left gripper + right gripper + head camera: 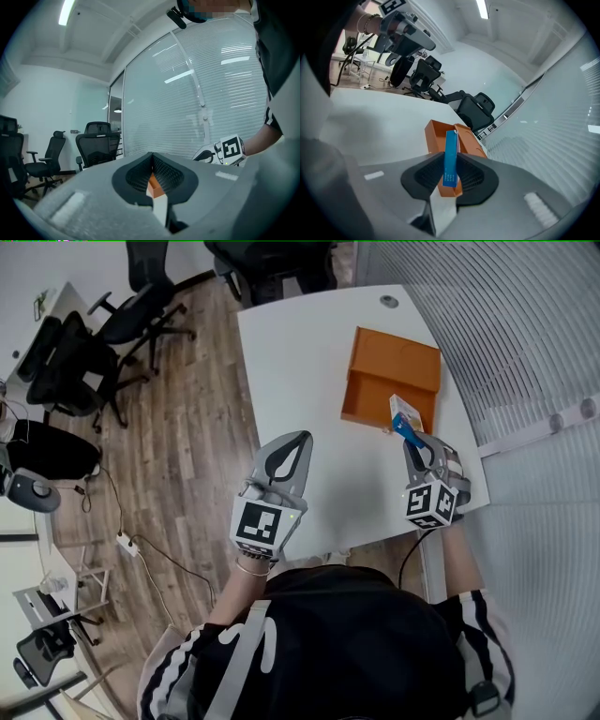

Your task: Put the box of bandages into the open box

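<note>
An open orange box (389,381) lies on the white table (300,362), toward its far right. My right gripper (415,442) is shut on the blue-and-white box of bandages (404,414) and holds it upright at the orange box's near right corner. In the right gripper view the bandage box (450,159) stands on edge between the jaws of my right gripper (451,161), with the orange box (436,136) just beyond it. My left gripper (296,439) hovers over the table's near middle, shut and empty. In the left gripper view, past my left gripper (152,157), a sliver of the orange box (156,186) shows.
Black office chairs (103,343) stand on the wood floor to the left of the table. A glass wall with blinds (525,343) runs close along the table's right side. A cable grommet (389,301) sits near the far table edge.
</note>
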The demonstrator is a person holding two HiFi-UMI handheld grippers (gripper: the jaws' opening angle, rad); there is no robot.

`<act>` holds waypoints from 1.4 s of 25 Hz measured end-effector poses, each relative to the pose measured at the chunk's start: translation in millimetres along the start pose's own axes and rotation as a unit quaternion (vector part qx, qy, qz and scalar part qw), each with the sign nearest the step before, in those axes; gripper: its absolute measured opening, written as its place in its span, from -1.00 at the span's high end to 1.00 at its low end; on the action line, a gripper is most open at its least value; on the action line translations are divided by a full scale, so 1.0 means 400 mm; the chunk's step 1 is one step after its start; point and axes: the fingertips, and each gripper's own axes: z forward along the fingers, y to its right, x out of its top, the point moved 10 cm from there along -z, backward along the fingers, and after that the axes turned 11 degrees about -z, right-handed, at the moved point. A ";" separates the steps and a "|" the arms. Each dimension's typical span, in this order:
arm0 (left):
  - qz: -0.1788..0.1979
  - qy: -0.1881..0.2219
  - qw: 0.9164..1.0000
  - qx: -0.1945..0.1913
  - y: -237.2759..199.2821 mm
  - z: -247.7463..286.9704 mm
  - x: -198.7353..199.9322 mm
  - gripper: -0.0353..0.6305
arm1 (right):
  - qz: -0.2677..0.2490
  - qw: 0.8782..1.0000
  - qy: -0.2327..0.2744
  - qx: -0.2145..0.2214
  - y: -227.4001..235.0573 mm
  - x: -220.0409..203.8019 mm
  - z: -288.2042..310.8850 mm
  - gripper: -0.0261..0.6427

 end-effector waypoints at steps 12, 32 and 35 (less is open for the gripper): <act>0.002 -0.002 1.000 0.007 -0.010 0.000 0.005 0.89 | -0.043 0.999 -0.019 0.018 -0.004 -0.021 0.040 0.68; -0.005 -0.007 1.000 0.021 -0.043 0.003 -0.020 0.89 | -0.093 0.995 -0.034 0.029 -0.001 -0.032 0.107 0.68; -0.007 -0.009 1.000 0.020 -0.044 0.004 -0.022 0.89 | -0.093 0.995 -0.037 0.027 0.004 -0.033 0.113 0.68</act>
